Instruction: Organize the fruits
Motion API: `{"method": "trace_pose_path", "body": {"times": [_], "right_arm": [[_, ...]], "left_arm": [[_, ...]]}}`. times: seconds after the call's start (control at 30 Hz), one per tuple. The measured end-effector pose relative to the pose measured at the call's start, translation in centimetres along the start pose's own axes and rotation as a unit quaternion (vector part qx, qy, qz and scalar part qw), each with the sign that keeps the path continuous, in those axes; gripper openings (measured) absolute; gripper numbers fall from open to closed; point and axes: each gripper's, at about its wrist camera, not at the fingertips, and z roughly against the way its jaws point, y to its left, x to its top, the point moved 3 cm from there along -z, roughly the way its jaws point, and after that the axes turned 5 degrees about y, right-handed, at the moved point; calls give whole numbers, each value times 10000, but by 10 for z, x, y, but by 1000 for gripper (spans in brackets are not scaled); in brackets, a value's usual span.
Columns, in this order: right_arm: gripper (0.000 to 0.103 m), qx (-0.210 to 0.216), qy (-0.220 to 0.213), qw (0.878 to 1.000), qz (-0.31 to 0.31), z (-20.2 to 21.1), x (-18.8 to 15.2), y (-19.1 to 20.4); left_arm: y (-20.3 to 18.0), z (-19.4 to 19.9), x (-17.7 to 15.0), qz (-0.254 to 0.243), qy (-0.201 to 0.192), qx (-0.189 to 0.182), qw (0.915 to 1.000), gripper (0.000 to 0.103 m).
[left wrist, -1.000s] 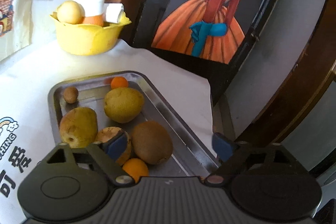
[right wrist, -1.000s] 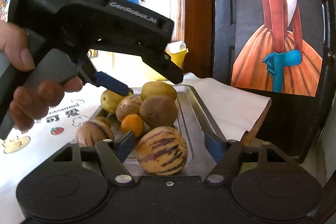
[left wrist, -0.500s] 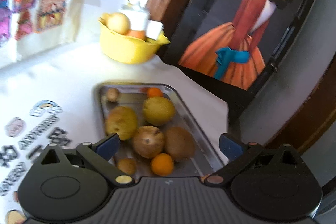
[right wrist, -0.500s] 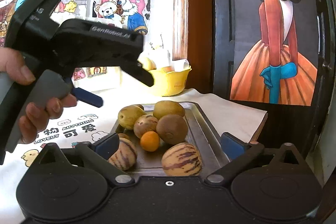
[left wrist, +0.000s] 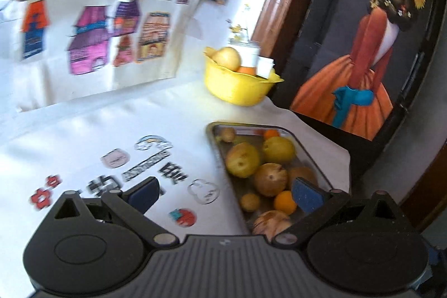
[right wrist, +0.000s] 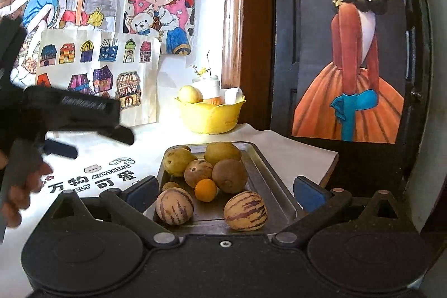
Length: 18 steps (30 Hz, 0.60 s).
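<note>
Right claw (right wrist: 223,193) just before fruit tray (right wrist: 268,172)

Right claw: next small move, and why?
Probably ease the right claw forward and down around the striped melon nearest it. Its jaws have just opened wide and hold nothing, and that melon sits at the metal tray's near edge, apart from the other fruit.

Left gripper (left wrist: 223,193) fingers apart, empty; fruit tray (left wrist: 321,155) rt.
</note>
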Motion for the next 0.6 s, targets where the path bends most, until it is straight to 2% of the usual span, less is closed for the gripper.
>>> {"method": "trace_pose_path", "body": {"times": [0.1, 0.3, 0.37, 0.6], "right_arm": [[102, -39, 19, 10000, -48, 8, 0, 5], [102, 9, -76, 9999, -95, 25, 2, 20], [102, 32, -150, 9999, -64, 30, 1, 25], [102, -10, -274, 9993, -245, 49, -2, 33]], "left_arm": [[8, 14, -10, 14, -55, 53, 10000, 103], [18, 43, -26, -286, -276, 219, 9990, 103], [22, 55, -33, -401, -480, 330, 9975, 103], [42, 82, -48, -536, -725, 685, 9936, 103]]}}
